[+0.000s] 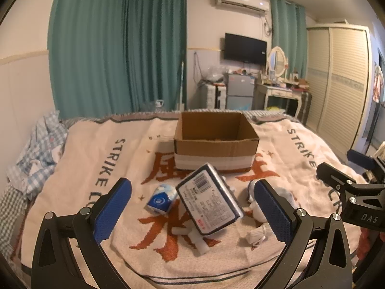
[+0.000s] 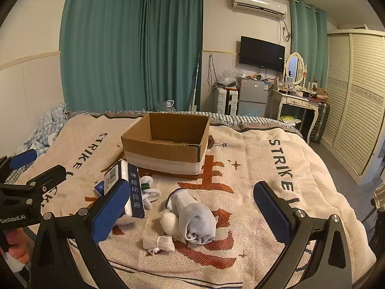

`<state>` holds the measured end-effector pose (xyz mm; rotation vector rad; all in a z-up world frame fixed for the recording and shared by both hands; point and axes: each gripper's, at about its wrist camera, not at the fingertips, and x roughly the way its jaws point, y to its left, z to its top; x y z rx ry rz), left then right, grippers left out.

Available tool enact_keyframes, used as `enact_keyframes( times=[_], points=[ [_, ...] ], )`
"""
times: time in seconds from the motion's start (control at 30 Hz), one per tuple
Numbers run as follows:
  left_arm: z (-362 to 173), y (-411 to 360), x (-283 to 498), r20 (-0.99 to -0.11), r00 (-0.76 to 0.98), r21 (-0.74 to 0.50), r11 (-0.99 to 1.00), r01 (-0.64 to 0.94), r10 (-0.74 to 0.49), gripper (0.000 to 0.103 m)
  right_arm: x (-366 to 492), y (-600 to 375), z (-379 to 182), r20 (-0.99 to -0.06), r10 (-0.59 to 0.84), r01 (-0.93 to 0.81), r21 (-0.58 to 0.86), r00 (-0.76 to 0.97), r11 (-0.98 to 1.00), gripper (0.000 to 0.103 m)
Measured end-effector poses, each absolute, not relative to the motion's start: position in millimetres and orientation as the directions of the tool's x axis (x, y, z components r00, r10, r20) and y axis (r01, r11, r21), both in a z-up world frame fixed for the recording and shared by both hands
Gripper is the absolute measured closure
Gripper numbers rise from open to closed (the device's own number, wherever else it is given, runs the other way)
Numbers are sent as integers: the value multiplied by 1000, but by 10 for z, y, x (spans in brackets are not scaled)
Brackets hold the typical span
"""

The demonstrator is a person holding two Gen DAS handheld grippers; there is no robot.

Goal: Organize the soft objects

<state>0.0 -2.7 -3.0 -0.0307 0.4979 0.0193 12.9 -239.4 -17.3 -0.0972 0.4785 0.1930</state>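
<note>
In your left wrist view, your left gripper (image 1: 192, 207) hangs released above the blanket (image 1: 96, 168), jaws spread wide with nothing between the pads. The big tissue pack (image 1: 208, 203) lies tilted, label up, right in your line, with the small tissue pack (image 1: 160, 198) just beside it on its left and a white bundle (image 1: 258, 234) near your right pad. The box (image 1: 215, 142) sits open beyond them and looks empty, so the sorting has, by my reading, barely begun. The big pack seems the natural first pick: come down over its narrow sides, since its long side may be too broad for the jaws, and squeeze gently because the wrap will give. In your right wrist view, your right gripper (image 2: 192, 209) is also released and holds nothing. The rolled socks (image 2: 195, 219) lie between your pads, touching a white ball (image 2: 169, 219), with a tied white cloth (image 2: 158, 242) just in front. The box (image 2: 166, 142) stands ahead and to the left. Take the socks across the thick middle of the roll, low to the blanket, so they do not unroll or drag the ball along. Keep your 2 grippers apart: the left one sits close at your left edge.
</note>
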Motion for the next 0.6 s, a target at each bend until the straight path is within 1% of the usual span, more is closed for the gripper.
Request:
enact_keyframes(
  times=[0.5, 0.6],
  points=[
    [-19, -13, 14, -490, 872, -26, 999, -22, 6, 0, 130, -2396, -180, -467, 162, -208, -47, 869, 977, 0],
    [-82, -59, 14, -491, 871, -22, 999, -23, 9, 0, 126, -2402, -180, -470, 164, -210, -46, 867, 977, 0]
  ],
)
